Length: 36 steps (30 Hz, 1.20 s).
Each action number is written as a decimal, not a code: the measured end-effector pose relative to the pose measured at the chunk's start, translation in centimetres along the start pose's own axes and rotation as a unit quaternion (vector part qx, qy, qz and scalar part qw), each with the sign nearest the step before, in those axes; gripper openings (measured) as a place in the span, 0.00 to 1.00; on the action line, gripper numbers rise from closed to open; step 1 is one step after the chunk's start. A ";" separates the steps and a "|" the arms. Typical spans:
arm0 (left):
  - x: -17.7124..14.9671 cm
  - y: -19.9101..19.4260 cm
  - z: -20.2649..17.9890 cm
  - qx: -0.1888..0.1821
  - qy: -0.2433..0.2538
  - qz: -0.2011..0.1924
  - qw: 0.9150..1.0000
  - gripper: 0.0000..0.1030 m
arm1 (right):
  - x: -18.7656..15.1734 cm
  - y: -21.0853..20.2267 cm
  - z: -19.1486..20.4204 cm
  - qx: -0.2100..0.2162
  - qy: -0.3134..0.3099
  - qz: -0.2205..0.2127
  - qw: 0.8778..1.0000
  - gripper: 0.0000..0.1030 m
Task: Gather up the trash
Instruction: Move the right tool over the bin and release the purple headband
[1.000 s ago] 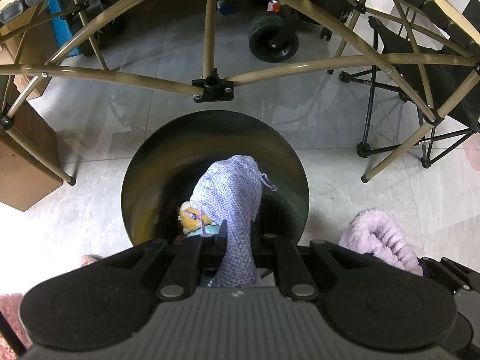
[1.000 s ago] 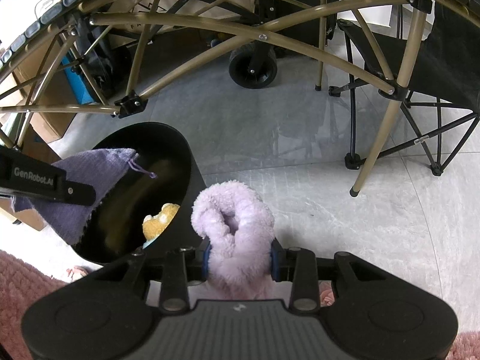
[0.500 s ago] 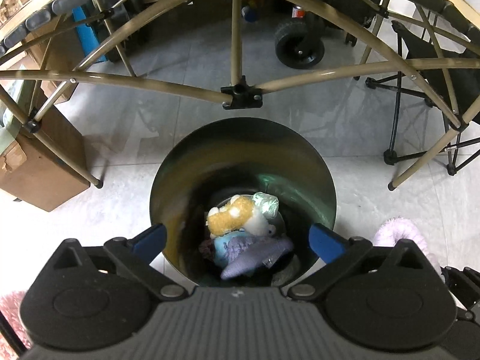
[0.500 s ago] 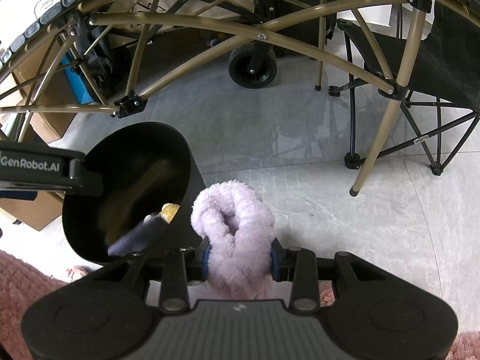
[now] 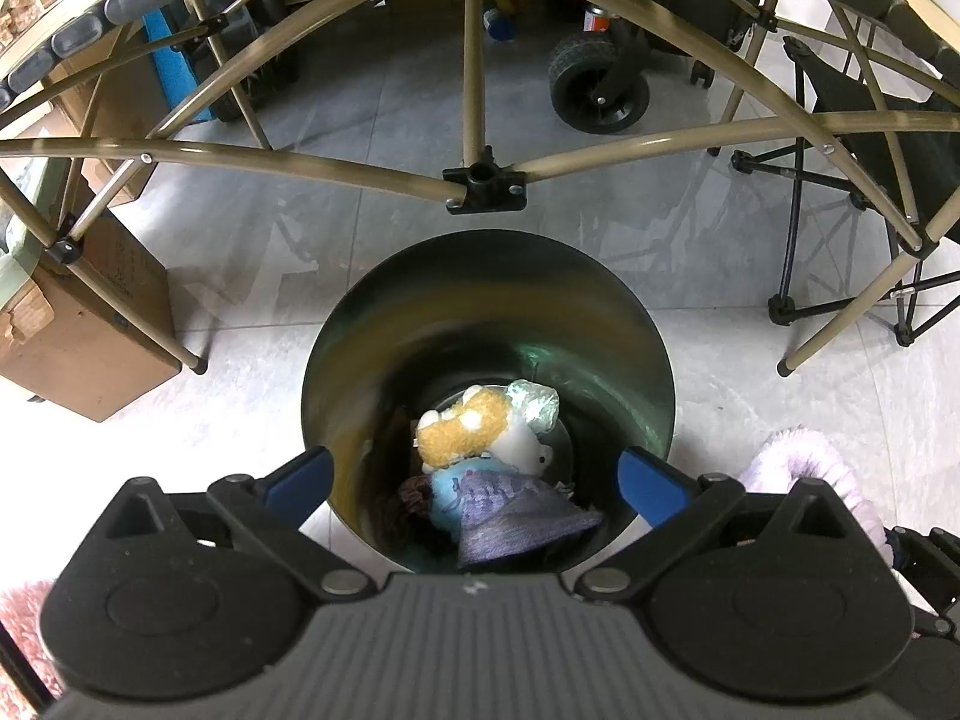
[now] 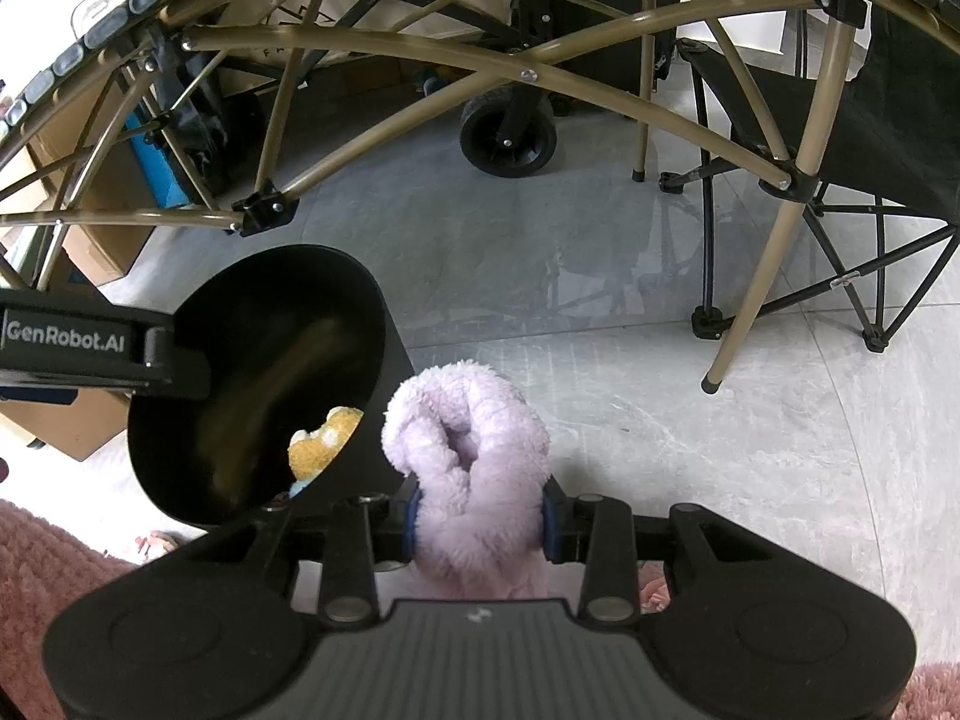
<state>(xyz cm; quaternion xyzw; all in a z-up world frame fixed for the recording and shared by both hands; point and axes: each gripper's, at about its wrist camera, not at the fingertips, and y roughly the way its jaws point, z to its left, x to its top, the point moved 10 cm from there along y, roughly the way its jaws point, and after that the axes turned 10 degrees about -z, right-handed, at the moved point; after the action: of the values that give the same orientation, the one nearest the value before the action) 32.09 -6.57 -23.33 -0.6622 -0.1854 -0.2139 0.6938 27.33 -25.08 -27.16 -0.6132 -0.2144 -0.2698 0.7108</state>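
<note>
A black round bin (image 5: pixel 480 276) stands on the grey floor, and it also shows in the right wrist view (image 6: pixel 372 324). Inside lie a purple knitted cloth (image 5: pixel 516 519), a yellow plush toy (image 5: pixel 459 429) and a crumpled clear wrapper (image 5: pixel 534 402). My left gripper (image 5: pixel 477 477) is open and empty above the bin's near rim. My right gripper (image 6: pixel 479 519) is shut on a fluffy lilac slipper (image 6: pixel 474 456), held just right of the bin; the slipper also shows in the left wrist view (image 5: pixel 804 468).
A folding table's tan metal frame (image 5: pixel 480 180) arches over the floor behind the bin. A cardboard box (image 5: pixel 90 330) stands left, a black folding chair (image 6: pixel 840 150) right, a cart wheel (image 5: pixel 597 87) behind. Pink shaggy rug (image 6: pixel 48 546) lies at the near edge.
My left gripper opened and let go of the purple knitted cloth, which dropped into the bin. The right gripper with the slipper has stayed put.
</note>
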 end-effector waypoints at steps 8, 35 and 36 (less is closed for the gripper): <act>-0.3 -0.3 1.6 0.008 -0.009 -0.001 1.000 1.00 | 0.7 -0.7 1.5 0.013 -0.011 -0.011 1.000 0.34; -1.3 -1.6 11.9 0.047 -0.084 -0.009 0.995 1.00 | 3.2 0.3 11.6 0.055 -0.078 -0.018 0.995 0.34; -1.4 -1.6 12.2 0.048 -0.087 -0.009 0.995 1.00 | 3.2 0.5 11.9 0.056 -0.080 -0.017 0.995 0.34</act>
<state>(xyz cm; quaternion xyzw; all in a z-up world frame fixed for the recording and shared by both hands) 30.38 5.61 -22.03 -0.6428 -0.2611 -0.1524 0.7039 30.40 -13.62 -23.62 -0.5884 -0.2955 -0.2195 0.7199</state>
